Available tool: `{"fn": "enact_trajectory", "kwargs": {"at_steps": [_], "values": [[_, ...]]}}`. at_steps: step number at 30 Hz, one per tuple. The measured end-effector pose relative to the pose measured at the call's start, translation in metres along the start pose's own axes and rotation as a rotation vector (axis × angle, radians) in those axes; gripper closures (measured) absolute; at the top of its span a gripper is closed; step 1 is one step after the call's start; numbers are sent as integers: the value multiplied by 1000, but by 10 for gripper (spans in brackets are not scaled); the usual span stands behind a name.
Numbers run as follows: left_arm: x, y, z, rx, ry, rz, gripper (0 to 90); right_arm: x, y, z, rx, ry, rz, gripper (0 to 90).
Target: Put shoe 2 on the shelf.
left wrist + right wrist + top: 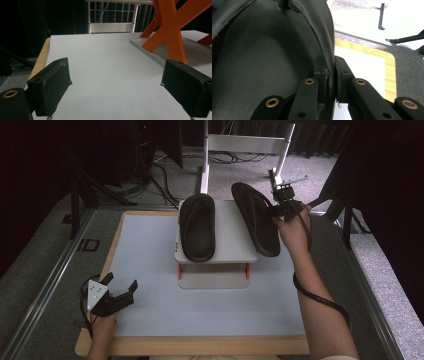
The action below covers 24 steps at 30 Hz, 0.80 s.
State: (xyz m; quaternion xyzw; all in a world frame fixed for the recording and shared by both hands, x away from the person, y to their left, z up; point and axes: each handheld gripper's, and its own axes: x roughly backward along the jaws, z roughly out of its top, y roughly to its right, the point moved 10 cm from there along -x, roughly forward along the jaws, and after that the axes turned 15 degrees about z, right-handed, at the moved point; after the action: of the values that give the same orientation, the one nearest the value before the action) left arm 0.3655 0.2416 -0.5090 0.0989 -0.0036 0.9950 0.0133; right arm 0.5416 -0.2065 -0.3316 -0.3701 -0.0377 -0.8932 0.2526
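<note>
A white-topped bench with a wooden rim carries a small white rack on orange legs, and a black slipper already lies flat on the rack's left half. A second slipper hangs tilted above the rack's right side, its edge pinched between the closed jaws of the right tool, which the right gripper view shows clamped on the rim near the strap. The likely step is to lay it beside its mate: level the sole first, lower it until it rests fully on the shelf, clear of the first slipper and the edge, then let go. The left tool rests near the bench's near-left corner, jaws spread wide and holding nothing.
</note>
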Motion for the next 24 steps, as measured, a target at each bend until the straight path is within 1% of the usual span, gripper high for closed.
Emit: {"fn": "enact_trajectory", "kwargs": {"at_steps": [1,2,3,9,13,16,18,23,24], "values": [[0,0,0,0,0,0,79,-1,-3,1,2,-1,4,820],[0,0,0,0,0,0,79,-1,-3,1,2,-1,4,820],[0,0,0,0,0,-1,79,-4,-10,2,11,-8,6,820],[0,0,0,1,3,-5,80,-16,-23,3,17,-39,10,819],[0,1,0,2,4,-7,79,-21,-30,2,24,-49,15,817],[0,1,0,0,3,-8,79,-26,-34,1,26,-59,26,815],[0,1,0,-2,3,-8,79,-28,-35,0,31,-61,19,814],[0,1,0,-3,2,-9,80,-28,-36,1,33,-66,15,811],[0,1,0,-4,2,-8,80,-28,-37,1,33,-65,24,801]]}}
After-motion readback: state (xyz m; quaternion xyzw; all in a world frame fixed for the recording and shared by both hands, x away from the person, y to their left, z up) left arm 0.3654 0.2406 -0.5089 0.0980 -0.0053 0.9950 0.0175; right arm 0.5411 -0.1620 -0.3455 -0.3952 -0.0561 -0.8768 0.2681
